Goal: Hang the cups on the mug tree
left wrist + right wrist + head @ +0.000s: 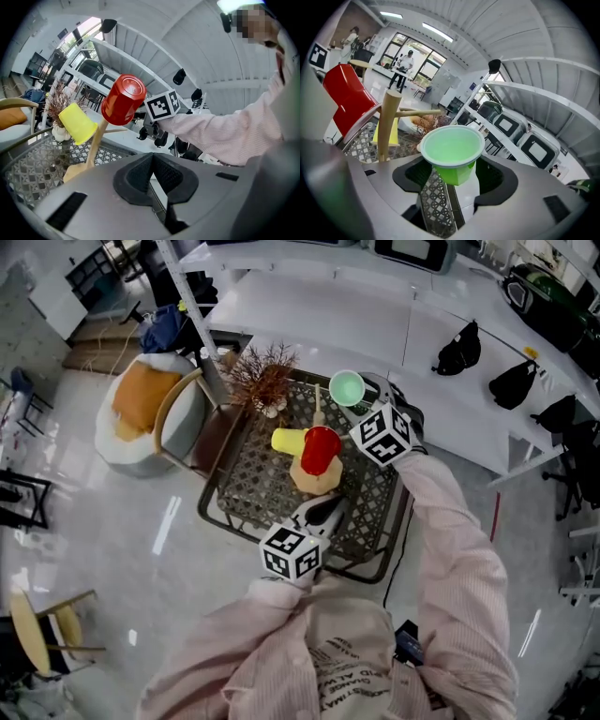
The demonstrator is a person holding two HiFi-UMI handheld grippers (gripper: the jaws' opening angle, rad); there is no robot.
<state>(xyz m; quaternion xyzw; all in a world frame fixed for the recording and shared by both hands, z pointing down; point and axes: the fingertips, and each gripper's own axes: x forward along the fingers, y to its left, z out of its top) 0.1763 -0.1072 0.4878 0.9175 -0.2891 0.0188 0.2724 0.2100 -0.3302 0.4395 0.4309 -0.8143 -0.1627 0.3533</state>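
- Two likely faults ahead: knocking the red cup [321,448] or the yellow cup [288,440] off the mug tree [386,126] while steering toward the bare peg [417,111]; squeezing the thin green cup [452,152] out of its grip.
- Right tongs [453,177]: pinching the green cup by its lower wall, mouth toward the camera, raised just beside the trunk and the bare peg, not yet on it.
- Left tongs [152,176]: pressed together on nothing, low over the lattice surface [253,493], near the tree's base, apart from every cup.
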